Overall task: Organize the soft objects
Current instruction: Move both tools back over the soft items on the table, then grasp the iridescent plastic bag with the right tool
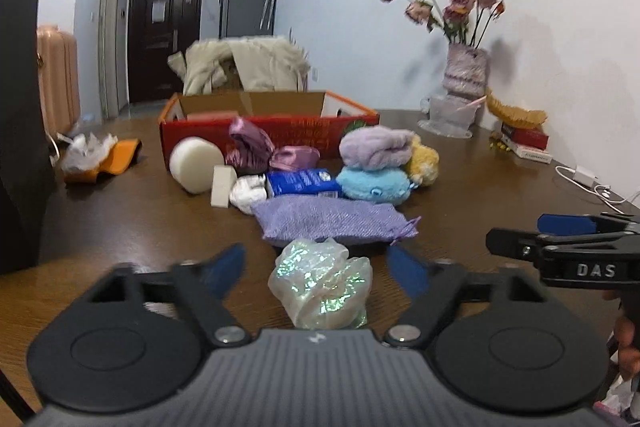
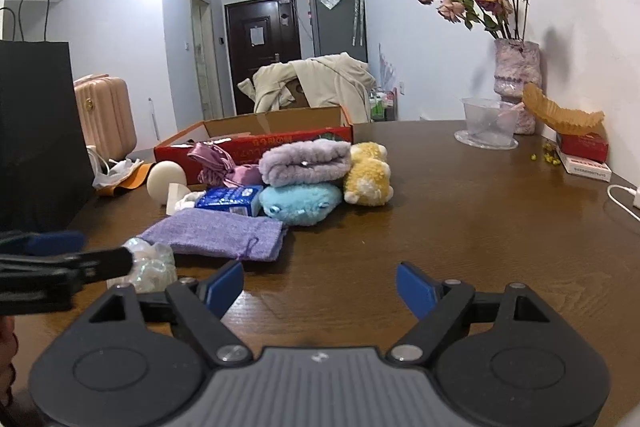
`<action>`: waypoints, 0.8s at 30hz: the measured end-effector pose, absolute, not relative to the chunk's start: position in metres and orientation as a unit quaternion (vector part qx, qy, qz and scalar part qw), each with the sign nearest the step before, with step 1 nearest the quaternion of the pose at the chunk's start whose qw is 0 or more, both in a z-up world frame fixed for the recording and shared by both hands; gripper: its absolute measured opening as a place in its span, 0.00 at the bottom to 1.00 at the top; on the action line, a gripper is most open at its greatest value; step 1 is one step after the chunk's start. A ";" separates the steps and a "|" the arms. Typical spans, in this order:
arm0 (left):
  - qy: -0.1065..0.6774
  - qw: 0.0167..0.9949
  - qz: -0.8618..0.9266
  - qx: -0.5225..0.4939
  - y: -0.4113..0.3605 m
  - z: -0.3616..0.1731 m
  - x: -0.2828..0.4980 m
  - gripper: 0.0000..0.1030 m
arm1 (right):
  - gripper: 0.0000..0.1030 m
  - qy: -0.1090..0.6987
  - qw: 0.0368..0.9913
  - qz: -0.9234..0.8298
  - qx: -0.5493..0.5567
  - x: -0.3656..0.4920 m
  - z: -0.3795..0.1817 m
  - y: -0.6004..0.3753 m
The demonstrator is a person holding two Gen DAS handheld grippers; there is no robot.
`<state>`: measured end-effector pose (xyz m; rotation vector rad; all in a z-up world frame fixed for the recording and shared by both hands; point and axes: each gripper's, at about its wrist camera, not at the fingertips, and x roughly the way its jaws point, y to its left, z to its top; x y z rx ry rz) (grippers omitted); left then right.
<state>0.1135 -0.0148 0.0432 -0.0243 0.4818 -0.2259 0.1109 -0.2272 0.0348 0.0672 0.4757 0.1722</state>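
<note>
My left gripper [image 1: 318, 267] is open, its blue fingers on either side of an iridescent bath pouf [image 1: 320, 283] on the brown table [image 1: 140, 223]. Beyond it lie a purple knit pouch [image 1: 332, 219], a blue plush [image 1: 376, 183], a lilac towel [image 1: 376, 145], a yellow plush [image 1: 424, 159], a blue tissue pack [image 1: 300, 181], a white sponge [image 1: 196, 165] and satin purple pouches [image 1: 252, 145]. A red cardboard box [image 1: 256, 131] stands behind them. My right gripper [image 2: 320, 283] is open and empty over bare table, right of the pouf [image 2: 152, 263].
A black paper bag [image 2: 36, 131] stands at the table's left. A vase of dried roses [image 2: 516, 83], a plastic cup [image 2: 488, 125], books [image 2: 584, 155] and a charger cable [image 2: 624, 199] sit along the right wall. An orange item with crumpled plastic [image 1: 100, 159] lies left.
</note>
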 end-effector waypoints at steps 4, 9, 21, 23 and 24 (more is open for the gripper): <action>0.259 0.958 -0.122 -0.022 -0.023 0.037 0.140 0.45 | 0.80 0.240 0.967 0.085 0.032 0.125 0.036 -0.227; 0.272 0.951 -0.137 -0.054 -0.030 0.032 0.170 0.48 | 0.79 0.241 0.966 0.087 0.028 0.140 0.038 -0.223; 0.243 0.957 -0.139 -0.074 0.009 0.048 0.154 0.80 | 0.79 0.243 0.962 0.116 0.036 0.166 0.042 -0.205; 0.236 0.961 -0.126 -0.075 0.021 0.051 0.153 0.80 | 0.79 0.242 0.960 0.140 0.030 0.165 0.045 -0.197; 0.235 0.962 -0.115 -0.073 0.028 0.051 0.153 0.80 | 0.79 0.244 0.958 0.151 0.027 0.165 0.045 -0.192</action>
